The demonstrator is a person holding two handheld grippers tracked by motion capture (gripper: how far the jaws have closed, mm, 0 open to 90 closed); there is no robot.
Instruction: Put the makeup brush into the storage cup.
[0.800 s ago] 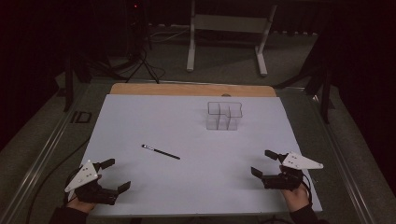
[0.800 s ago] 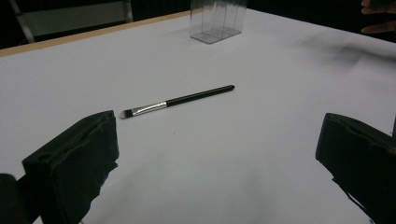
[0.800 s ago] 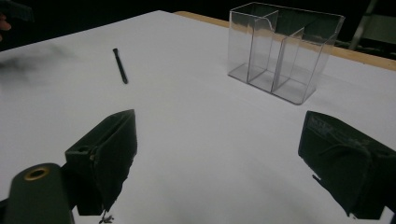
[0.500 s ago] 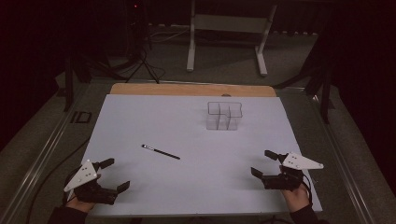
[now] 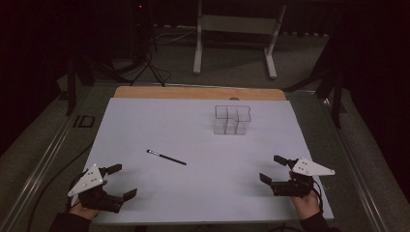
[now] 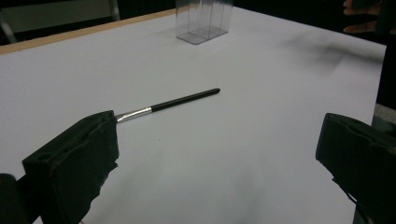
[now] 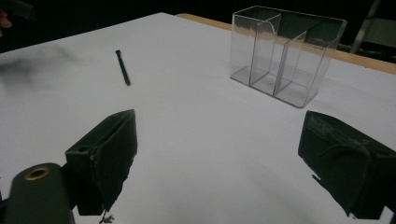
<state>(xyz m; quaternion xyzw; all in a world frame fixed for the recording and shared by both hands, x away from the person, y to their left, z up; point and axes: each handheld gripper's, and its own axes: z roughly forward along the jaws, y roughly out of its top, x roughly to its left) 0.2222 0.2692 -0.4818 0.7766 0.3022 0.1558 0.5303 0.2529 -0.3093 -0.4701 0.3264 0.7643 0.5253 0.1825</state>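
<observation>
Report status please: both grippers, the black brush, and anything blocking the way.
Left gripper and right gripper open, empty, at the near table edge. Black brush flat on the white sheet, untouched. Clear organizer farther back; path to brush free.

One thin black brush (image 5: 166, 157) on the white table (image 5: 193, 193). One clear plastic organizer (image 5: 232, 120), three compartments. Two black grippers: the left gripper (image 5: 118, 182), the right gripper (image 5: 272, 168). Two hands.

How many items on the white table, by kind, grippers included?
Brush: 1
Clear organizer: 1
Grippers: 2, left gripper and right gripper, both open and empty
Total: 4
</observation>
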